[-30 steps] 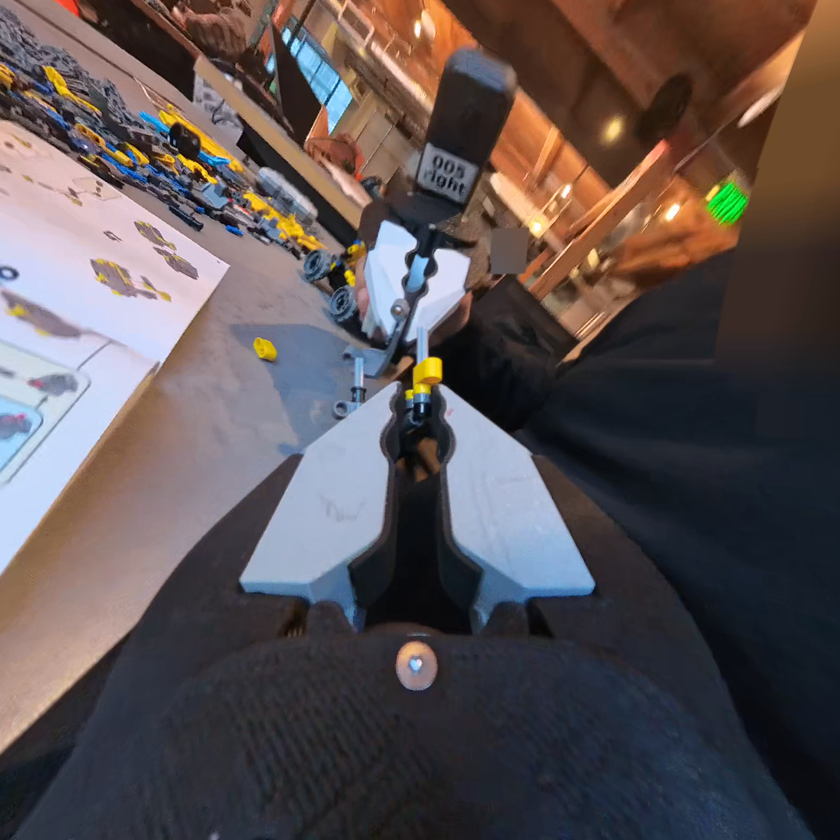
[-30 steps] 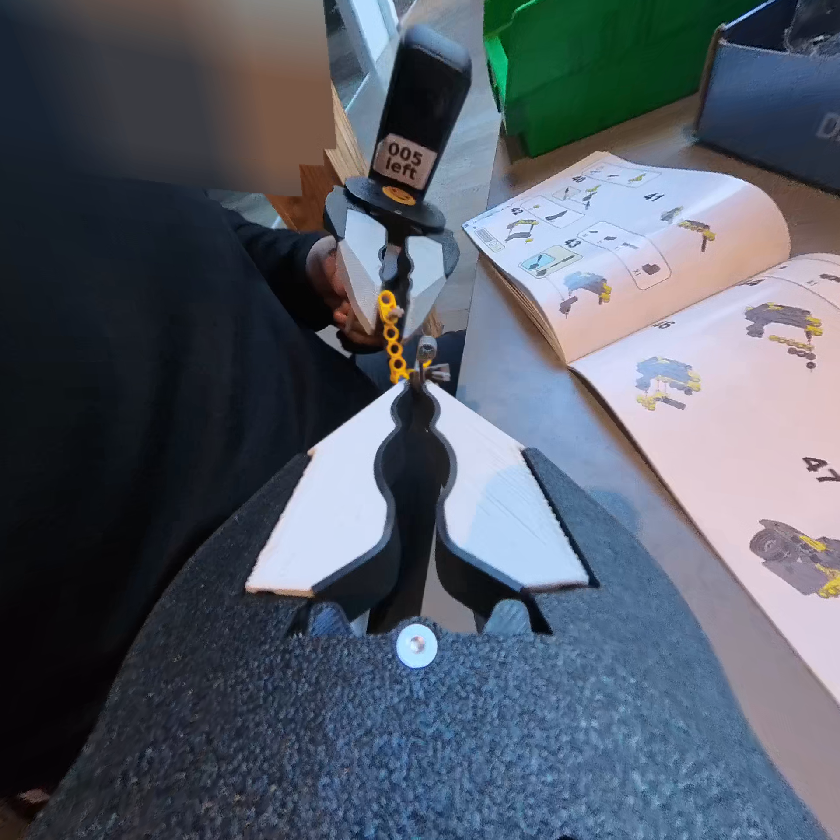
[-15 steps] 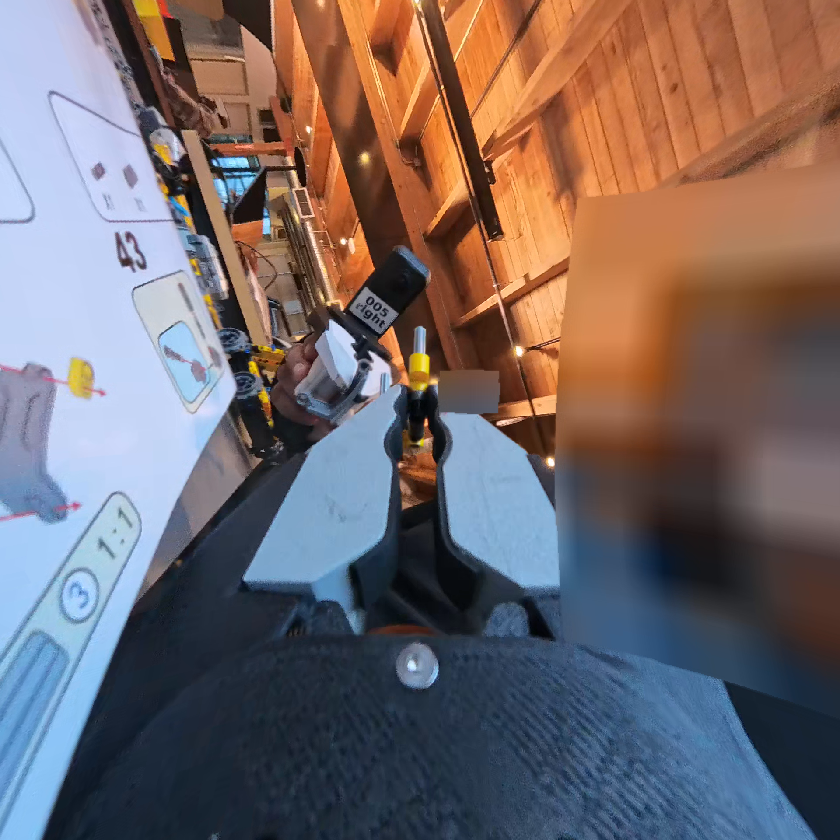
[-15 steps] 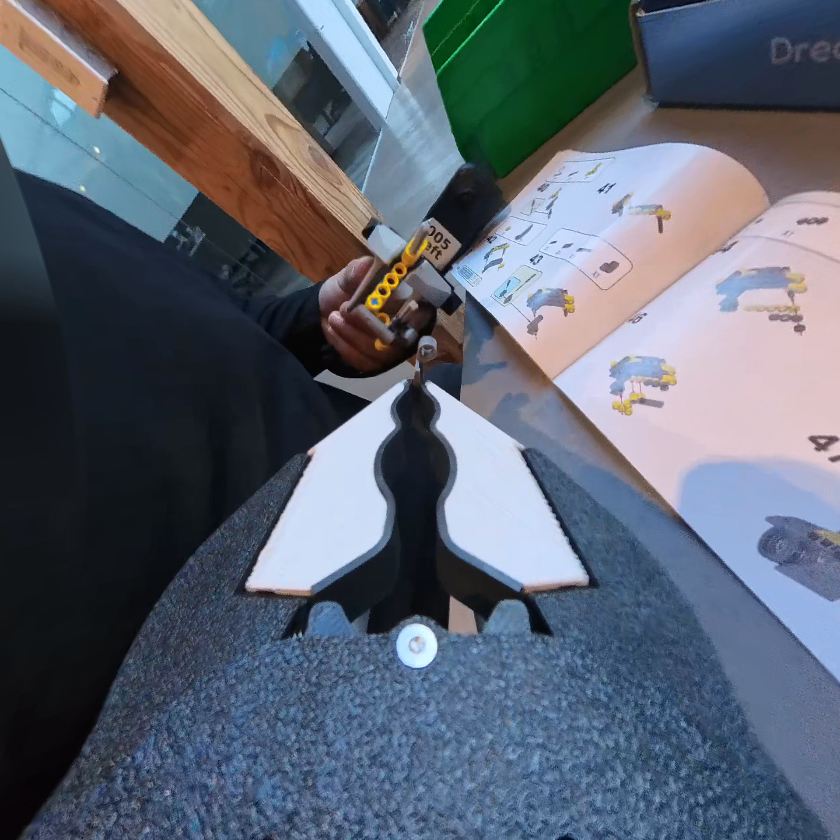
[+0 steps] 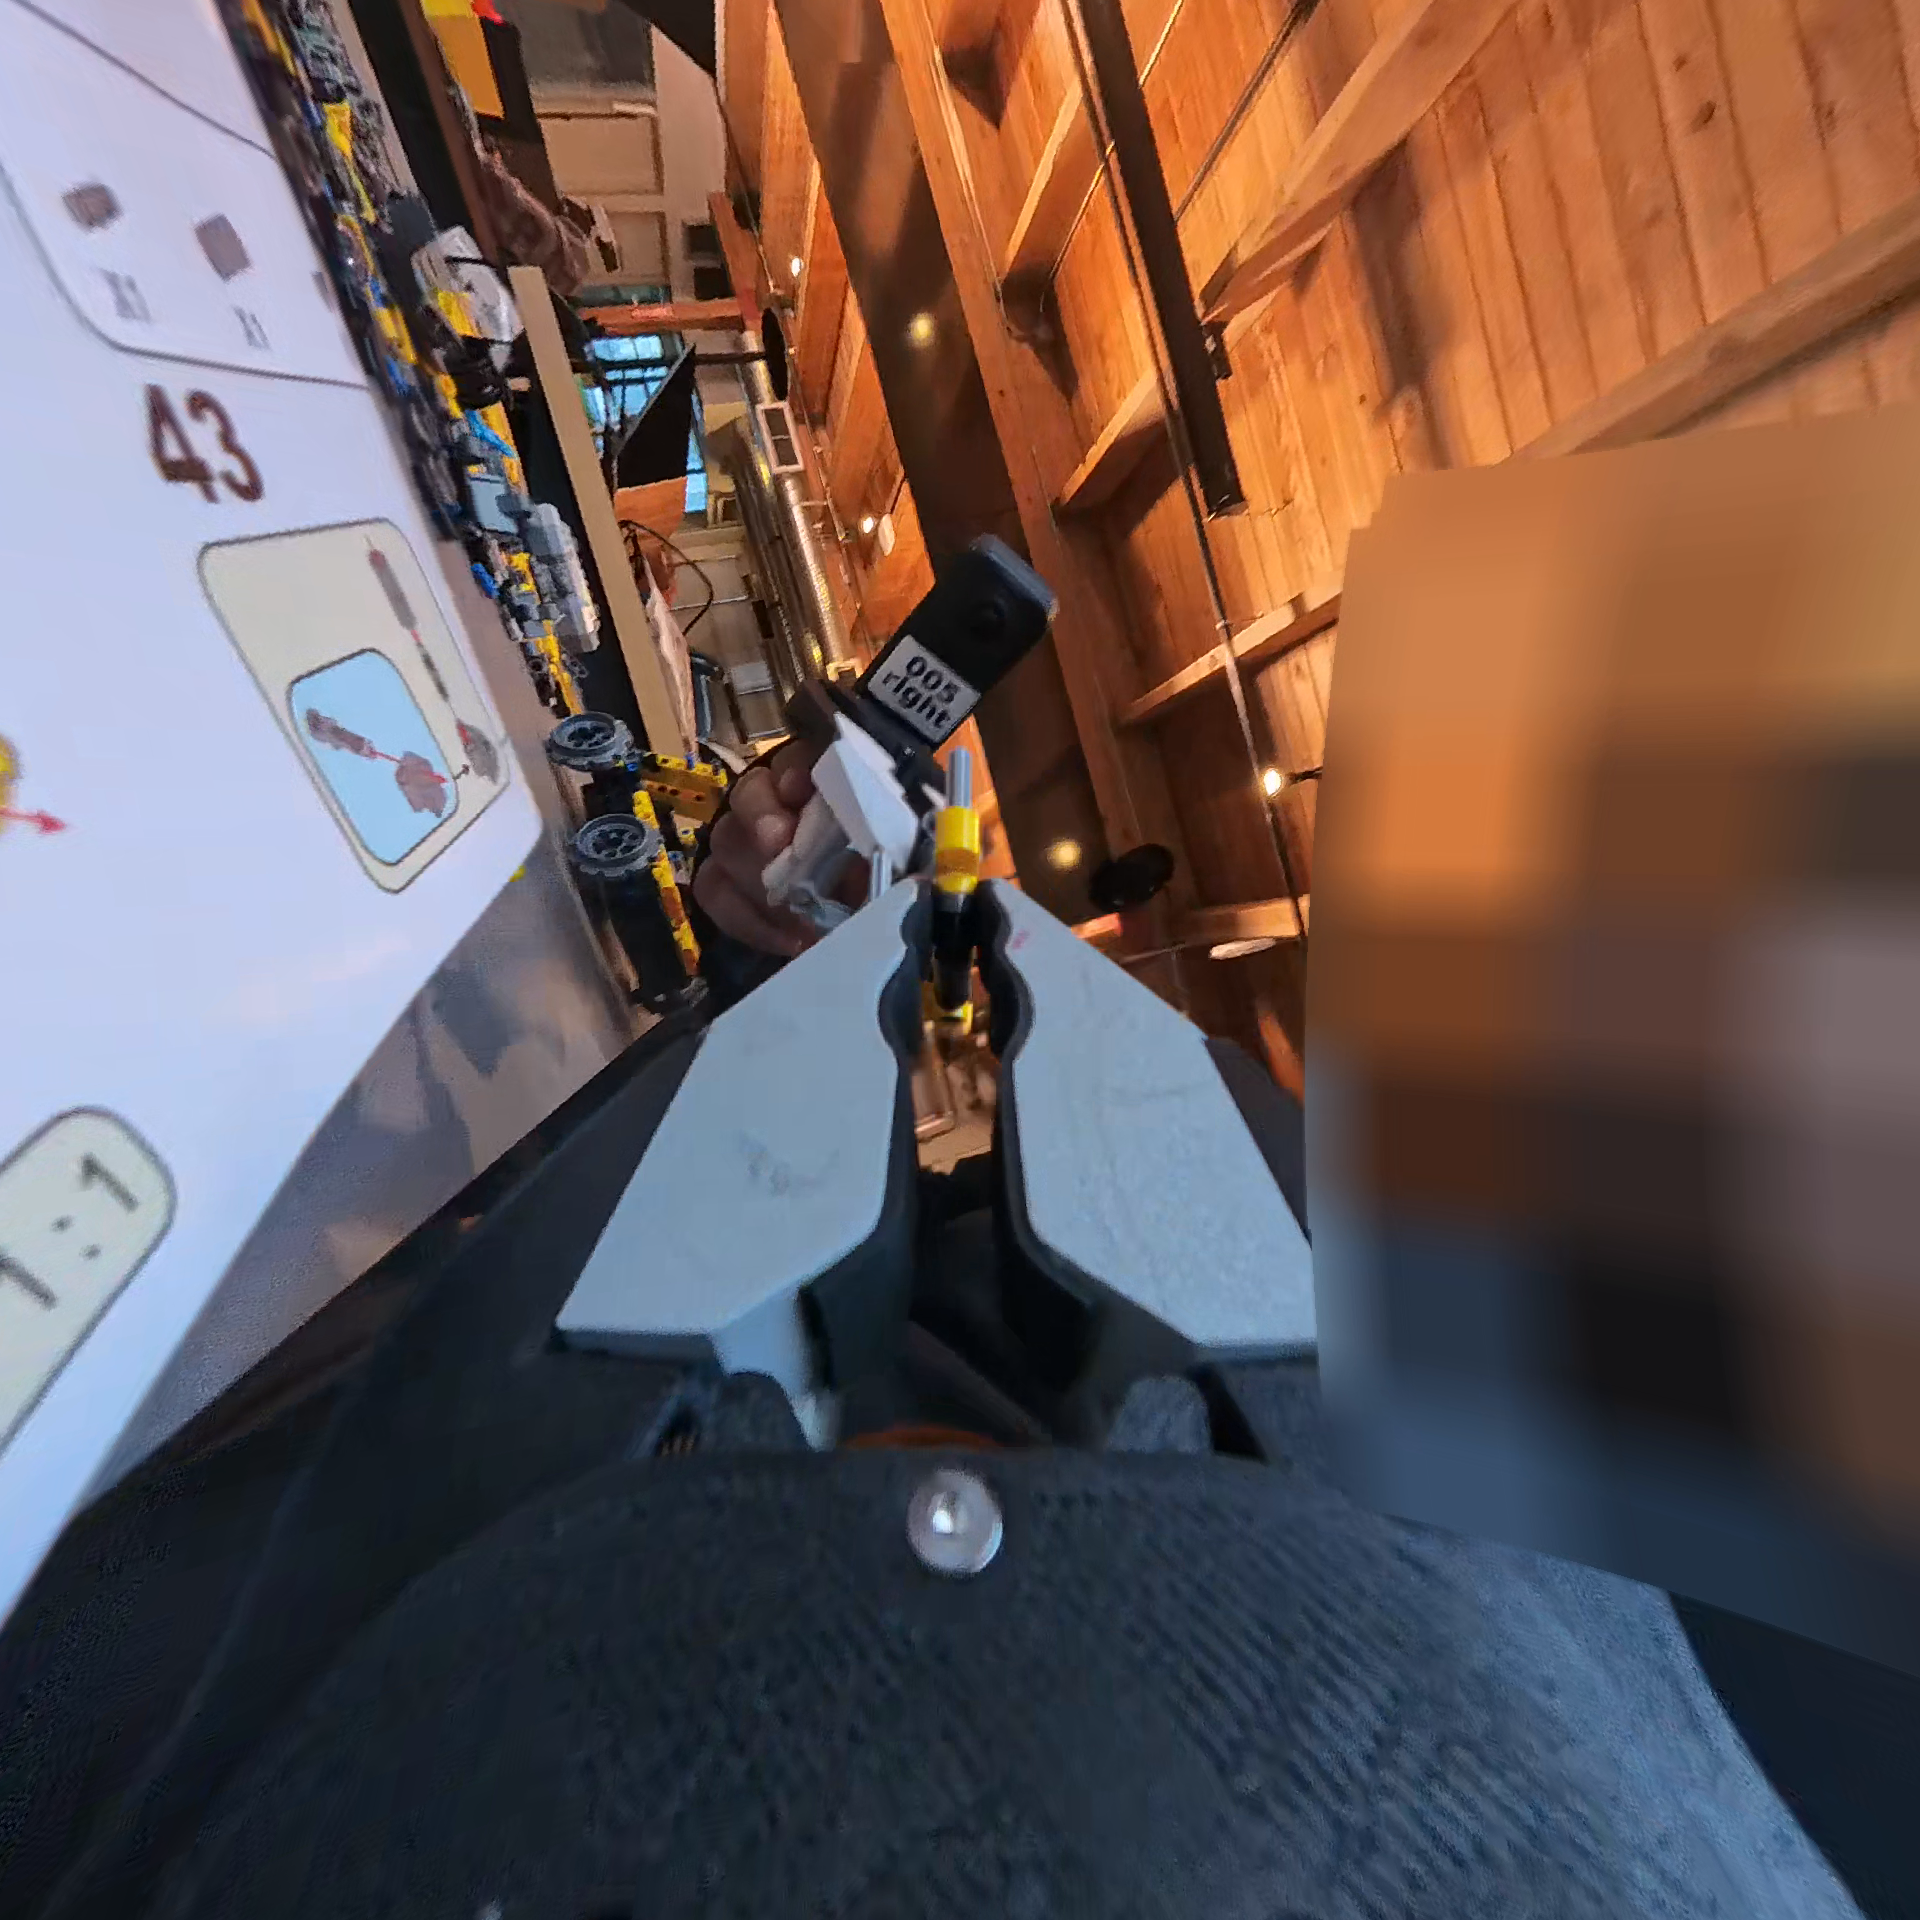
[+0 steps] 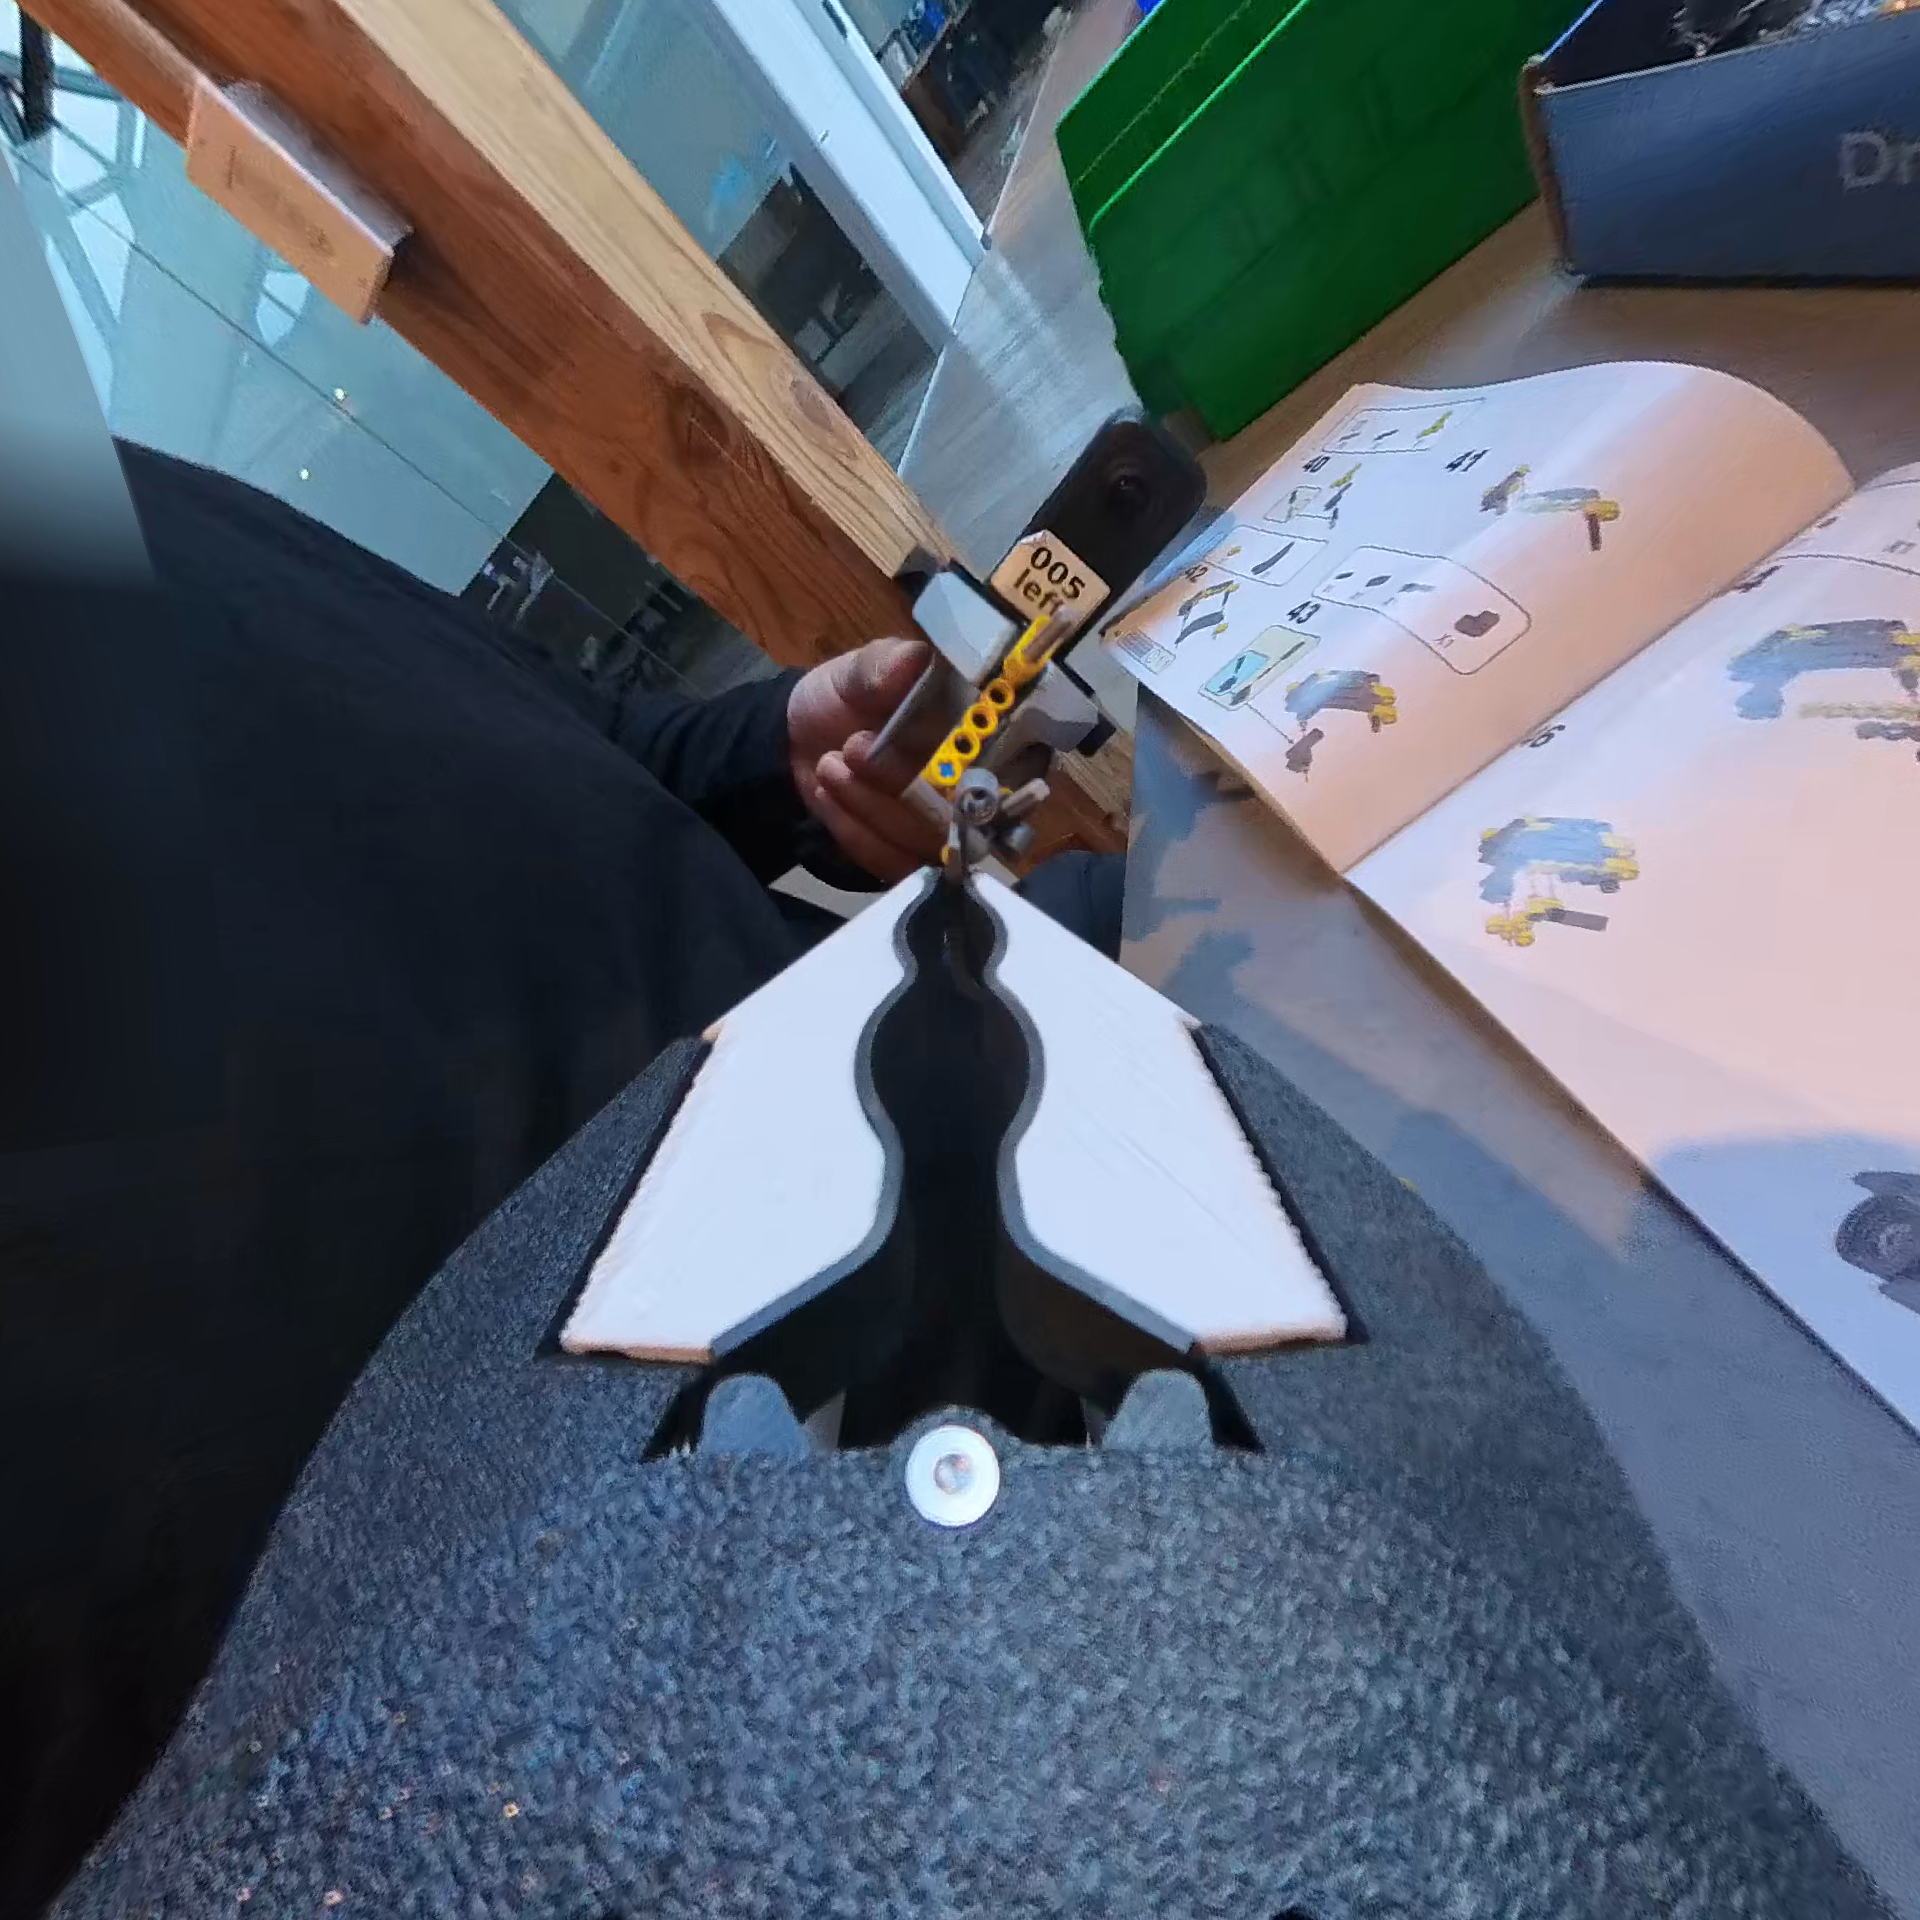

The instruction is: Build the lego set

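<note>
Left gripper [image 5: 951,914] pinches a small yellow beam assembly [image 5: 954,844], fingers pressed onto it near the tips, a grey axle [image 5: 960,774] sticking out past the yellow collar. In the right wrist view the same assembly shows as a yellow holed beam [image 6: 982,717] held up over the person's lap, left of the table [image 6: 1382,997]. Right gripper [image 6: 958,883] has its fingers closed on a thin grey pin piece [image 6: 977,816] right at the tips, just beside the beam's low end; touching or not, cannot tell. Parts look light, hard plastic, stiff, a bit slick; likely best gripped across the flat sides, as a small pin may twist or pop out. Open instruction booklet [image 6: 1558,665] lies on the table right. Hidden: the beam's lower half between the left fingers, the pin's exact shape, and a blurred patch covers the right of the left view. Green bin [image 6: 1299,208] far.
</note>
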Demonstrator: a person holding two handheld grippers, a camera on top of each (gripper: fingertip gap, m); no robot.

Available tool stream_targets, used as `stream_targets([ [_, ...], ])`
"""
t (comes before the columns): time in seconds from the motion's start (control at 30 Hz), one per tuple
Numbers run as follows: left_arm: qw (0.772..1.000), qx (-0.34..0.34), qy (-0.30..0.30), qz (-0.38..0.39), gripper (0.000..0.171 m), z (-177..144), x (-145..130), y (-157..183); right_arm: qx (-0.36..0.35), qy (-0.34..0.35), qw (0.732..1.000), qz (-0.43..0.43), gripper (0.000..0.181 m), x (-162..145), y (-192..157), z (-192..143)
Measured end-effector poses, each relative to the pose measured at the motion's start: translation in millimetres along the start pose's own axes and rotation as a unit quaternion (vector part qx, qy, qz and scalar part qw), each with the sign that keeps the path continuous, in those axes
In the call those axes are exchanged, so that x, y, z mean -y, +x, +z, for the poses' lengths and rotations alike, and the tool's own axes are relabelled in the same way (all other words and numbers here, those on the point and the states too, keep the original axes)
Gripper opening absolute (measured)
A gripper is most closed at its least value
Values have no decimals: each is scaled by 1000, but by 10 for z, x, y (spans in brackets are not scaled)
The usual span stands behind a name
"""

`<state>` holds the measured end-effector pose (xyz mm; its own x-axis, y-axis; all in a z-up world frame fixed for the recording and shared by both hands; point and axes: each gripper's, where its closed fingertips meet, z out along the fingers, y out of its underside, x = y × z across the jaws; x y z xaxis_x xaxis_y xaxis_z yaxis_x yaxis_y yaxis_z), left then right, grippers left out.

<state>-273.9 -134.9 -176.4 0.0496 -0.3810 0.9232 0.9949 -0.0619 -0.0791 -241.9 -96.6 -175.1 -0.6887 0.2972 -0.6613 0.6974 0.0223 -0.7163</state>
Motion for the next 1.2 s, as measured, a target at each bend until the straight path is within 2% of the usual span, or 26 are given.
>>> stream_targets([
  [0.03,1000,13,-11,14,7,12,-37,-29,1,-6,1000,-4,2,-15,-12,-3],
  [0.17,988,77,-74,113,6,63,-231,-181,0,-31,999,-15,2,-120,-40,-13],
  [0.27,982,93,-88,140,6,62,-289,-240,-2,-42,999,14,2,-185,1,6],
  [0.33,987,82,-72,116,6,32,-258,-244,-5,-47,998,47,3,-197,58,34],
  [0.47,999,22,-21,14,6,-50,-102,-164,7,-48,995,85,2,-114,88,86],
  [0.73,999,19,-24,16,6,-85,-67,-119,30,-51,991,119,2,-15,80,130],
  [0.93,986,71,-95,113,6,1,-214,-202,37,-83,992,92,2,-109,45,106],
  [1.2,943,109,-205,239,6,141,-366,-236,49,-118,987,97,1,-234,22,51],
])
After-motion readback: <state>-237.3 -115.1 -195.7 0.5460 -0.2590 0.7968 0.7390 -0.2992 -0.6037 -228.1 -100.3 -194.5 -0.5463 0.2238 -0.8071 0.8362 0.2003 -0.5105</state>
